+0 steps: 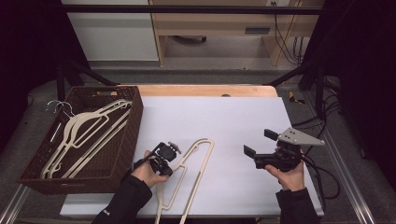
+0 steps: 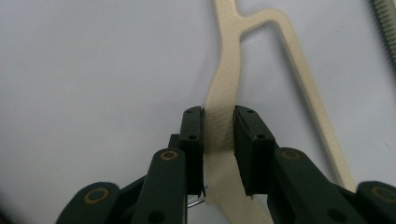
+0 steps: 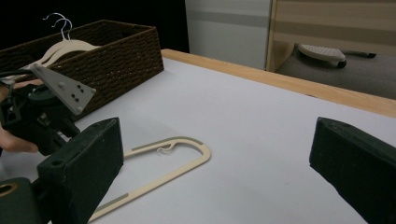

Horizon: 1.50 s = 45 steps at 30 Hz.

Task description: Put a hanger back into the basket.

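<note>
left gripper point(image 2: 218, 135) clamped on the cream hanger point(image 1: 192, 163) lying flat on the white table point(image 1: 243, 116) beside the basket point(image 1: 133, 116); right gripper point(image 1: 258, 145) wide open, empty, well apart. best lifted level, grip kept firm near the neck. in the basket, more hangers point(image 1: 84, 133) stacked.

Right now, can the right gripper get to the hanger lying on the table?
Probably yes. The right gripper has its fingers open and points toward the hanger, with bare white table between them. The left gripper already clamps the hanger's near part.
</note>
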Motion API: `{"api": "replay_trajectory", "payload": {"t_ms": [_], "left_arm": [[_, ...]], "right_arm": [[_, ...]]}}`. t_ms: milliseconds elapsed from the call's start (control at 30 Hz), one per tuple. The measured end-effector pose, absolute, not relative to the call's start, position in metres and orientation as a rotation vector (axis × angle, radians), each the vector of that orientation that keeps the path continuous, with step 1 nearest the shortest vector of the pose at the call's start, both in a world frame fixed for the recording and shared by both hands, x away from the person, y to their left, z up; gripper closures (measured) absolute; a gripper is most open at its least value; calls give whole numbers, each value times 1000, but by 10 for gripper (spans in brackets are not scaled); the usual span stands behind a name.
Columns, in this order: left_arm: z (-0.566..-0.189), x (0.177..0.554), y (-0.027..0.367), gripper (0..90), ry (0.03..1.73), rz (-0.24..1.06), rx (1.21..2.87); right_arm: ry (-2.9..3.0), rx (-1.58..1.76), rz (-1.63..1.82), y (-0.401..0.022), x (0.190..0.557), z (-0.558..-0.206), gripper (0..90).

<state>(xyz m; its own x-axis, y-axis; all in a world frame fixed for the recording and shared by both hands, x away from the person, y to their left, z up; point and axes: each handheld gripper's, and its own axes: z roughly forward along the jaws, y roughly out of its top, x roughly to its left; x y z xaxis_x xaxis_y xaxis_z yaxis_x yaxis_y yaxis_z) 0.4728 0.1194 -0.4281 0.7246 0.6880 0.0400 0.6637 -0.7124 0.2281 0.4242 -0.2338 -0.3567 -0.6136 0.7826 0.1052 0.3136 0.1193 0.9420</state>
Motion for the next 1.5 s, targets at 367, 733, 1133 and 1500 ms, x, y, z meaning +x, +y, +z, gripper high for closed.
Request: {"api": "replay_trajectory", "payload": {"t_ms": [367, 733, 1133, 1500], "left_arm": [[-362, 467, 120, 739, 966, 412, 2735], [-287, 457, 125, 739, 906, 635, 2720], [-212, 452, 155, 739, 966, 881, 2611], [-184, 461, 209, 738, 1110, 957, 2471]], "right_arm": [[1981, 1061, 1507, -235, 424, -356, 33], [1975, 1062, 1509, -236, 423, -355, 33], [1973, 1062, 1514, -236, 423, -355, 33], [1976, 1060, 1511, -236, 423, -355, 33]]}}
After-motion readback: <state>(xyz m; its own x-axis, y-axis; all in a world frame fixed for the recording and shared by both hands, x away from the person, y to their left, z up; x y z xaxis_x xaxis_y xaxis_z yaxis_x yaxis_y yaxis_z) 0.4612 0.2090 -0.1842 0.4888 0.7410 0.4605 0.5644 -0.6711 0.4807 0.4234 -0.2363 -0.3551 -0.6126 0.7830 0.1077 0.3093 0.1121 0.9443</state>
